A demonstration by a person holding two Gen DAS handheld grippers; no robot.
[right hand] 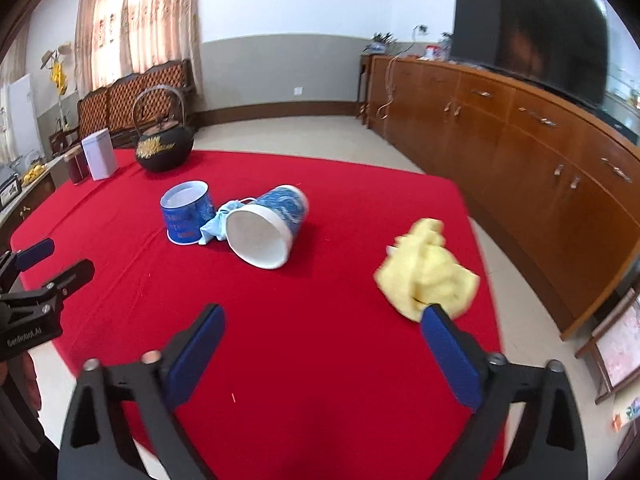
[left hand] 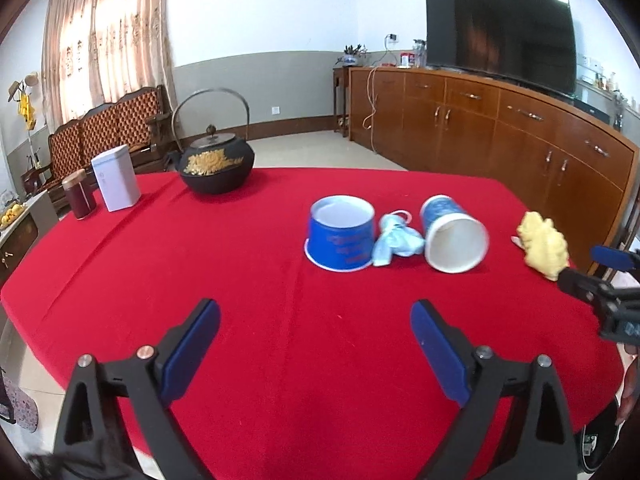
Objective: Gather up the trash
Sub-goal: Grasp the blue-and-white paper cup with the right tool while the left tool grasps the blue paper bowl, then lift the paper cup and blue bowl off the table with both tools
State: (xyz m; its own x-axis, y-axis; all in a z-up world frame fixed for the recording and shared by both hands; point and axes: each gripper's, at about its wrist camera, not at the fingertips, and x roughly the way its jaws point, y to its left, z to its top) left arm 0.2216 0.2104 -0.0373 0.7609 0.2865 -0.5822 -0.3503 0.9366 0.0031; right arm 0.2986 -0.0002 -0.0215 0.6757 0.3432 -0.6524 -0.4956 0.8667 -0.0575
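Blue paper cups and scraps make up the trash, spread over the far right part of a red tablecloth (left hand: 200, 272). One blue cup (left hand: 340, 236) stands upside down, its wide rim on the cloth. Just right of it lies a crumpled pale blue face mask (left hand: 394, 240), touching it and wedged against a second blue cup (left hand: 454, 236) that lies on its side with its white mouth turned toward the near edge. Farther right, well apart from these, sits a crumpled yellow wad (right hand: 428, 272), tissue or cloth, I cannot quite say, since it is blurred.

Over the near edge of the table, the left gripper (left hand: 316, 340) hangs with its blue-padded fingers spread wide and only bare cloth between them. To its right, the right gripper (right hand: 324, 344) also has its fingers apart, nothing clamped; the tip of its right finger overlaps the near edge of the yellow wad in its own view, though whether it touches is unclear.

At the far left of the table stand a black cast-iron teapot (left hand: 216, 164) with gold decoration, a white tin (left hand: 116, 178) and a small dark red canister (left hand: 79, 194). Beyond the table, a long wooden sideboard (left hand: 500, 132) carries a dark television (left hand: 500, 36), and a wooden bench (left hand: 104, 132) sits under curtains (left hand: 104, 36).
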